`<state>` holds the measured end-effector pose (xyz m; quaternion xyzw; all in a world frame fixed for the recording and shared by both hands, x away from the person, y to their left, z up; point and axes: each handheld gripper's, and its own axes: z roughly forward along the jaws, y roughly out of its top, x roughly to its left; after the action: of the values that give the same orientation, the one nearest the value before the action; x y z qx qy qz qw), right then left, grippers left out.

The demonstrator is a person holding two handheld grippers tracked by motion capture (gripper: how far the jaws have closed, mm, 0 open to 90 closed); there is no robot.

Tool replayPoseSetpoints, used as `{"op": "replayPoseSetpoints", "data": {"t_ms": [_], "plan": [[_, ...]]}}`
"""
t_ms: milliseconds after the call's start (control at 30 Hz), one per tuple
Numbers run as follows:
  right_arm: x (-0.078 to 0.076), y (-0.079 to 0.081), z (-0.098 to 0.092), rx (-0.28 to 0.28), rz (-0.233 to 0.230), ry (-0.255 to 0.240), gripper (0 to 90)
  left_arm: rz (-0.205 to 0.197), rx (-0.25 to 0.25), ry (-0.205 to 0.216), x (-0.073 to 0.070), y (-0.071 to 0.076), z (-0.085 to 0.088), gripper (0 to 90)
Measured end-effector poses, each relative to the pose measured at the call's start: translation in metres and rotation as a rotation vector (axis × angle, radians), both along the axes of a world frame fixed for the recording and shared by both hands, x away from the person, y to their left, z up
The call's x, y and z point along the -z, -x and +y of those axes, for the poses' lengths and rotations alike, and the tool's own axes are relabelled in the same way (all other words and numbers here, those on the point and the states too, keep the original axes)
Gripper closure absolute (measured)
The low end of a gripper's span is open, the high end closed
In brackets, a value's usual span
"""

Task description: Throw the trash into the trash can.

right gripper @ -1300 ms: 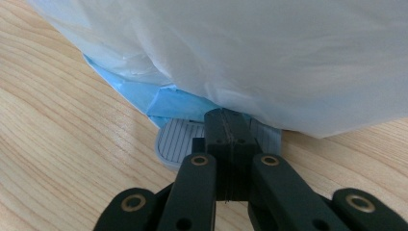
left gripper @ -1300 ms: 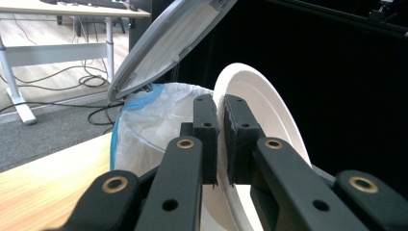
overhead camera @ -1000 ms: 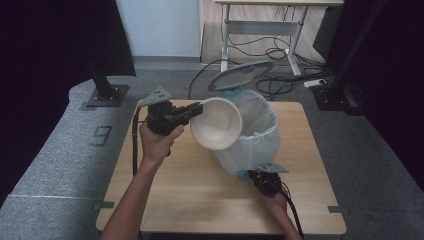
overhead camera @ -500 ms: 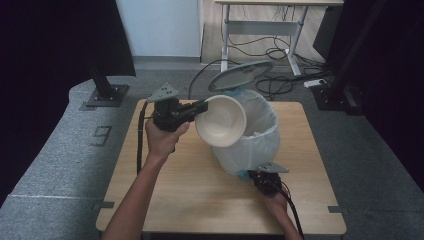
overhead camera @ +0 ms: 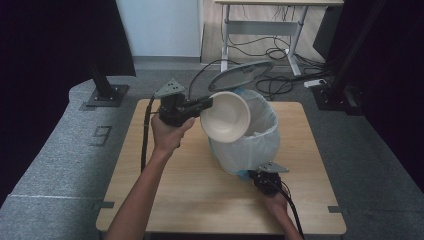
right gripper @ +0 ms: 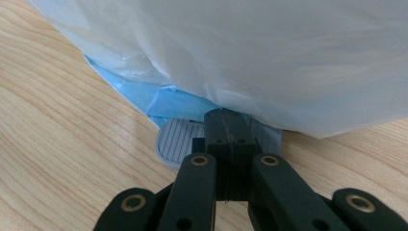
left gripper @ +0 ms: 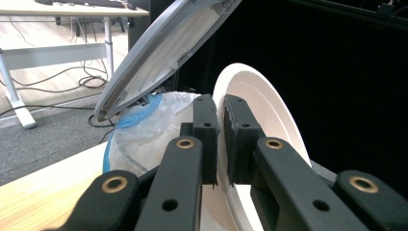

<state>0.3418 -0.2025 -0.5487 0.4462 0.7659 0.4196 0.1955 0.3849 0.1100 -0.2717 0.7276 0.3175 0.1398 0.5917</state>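
Note:
A white bowl (overhead camera: 225, 116) is tipped on its side over the mouth of a bin lined with a white bag (overhead camera: 250, 145). My left gripper (overhead camera: 209, 103) is shut on the bowl's rim. In the left gripper view the pads (left gripper: 239, 130) pinch the bowl (left gripper: 269, 110) wall, with the raised grey lid (left gripper: 159, 48) and the bag (left gripper: 154, 125) beyond. My right gripper (overhead camera: 255, 175) sits low at the bin's front. Its jaws (right gripper: 226, 120) are shut together and rest on the grey ribbed pedal (right gripper: 175, 142).
The bin stands on a wooden table (overhead camera: 175, 200), and its grey lid (overhead camera: 240, 75) stands up at the back. Grey mats surround the table. Black stands (overhead camera: 102, 87) sit at the far left and right, and a desk with cables (overhead camera: 260, 30) is behind.
The left gripper has carried the bowl slightly right toward the bin and tipped its opening further over the bag. The right gripper has stayed on the pedal.

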Motion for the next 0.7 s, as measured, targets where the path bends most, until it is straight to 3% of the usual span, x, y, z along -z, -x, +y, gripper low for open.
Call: {"op": "replayPoseSetpoints", "data": {"t_ms": [467,700], "plan": [[0.000,0.000,0.000,-0.002,-0.002,0.003,89.5,-0.002,0.003,0.025,-0.003,-0.011,-0.014,84.9],[0.000,0.000,0.000,-0.002,-0.002,0.003,89.4,-0.010,0.003,0.012,-0.005,-0.014,-0.024,84.8]]}}
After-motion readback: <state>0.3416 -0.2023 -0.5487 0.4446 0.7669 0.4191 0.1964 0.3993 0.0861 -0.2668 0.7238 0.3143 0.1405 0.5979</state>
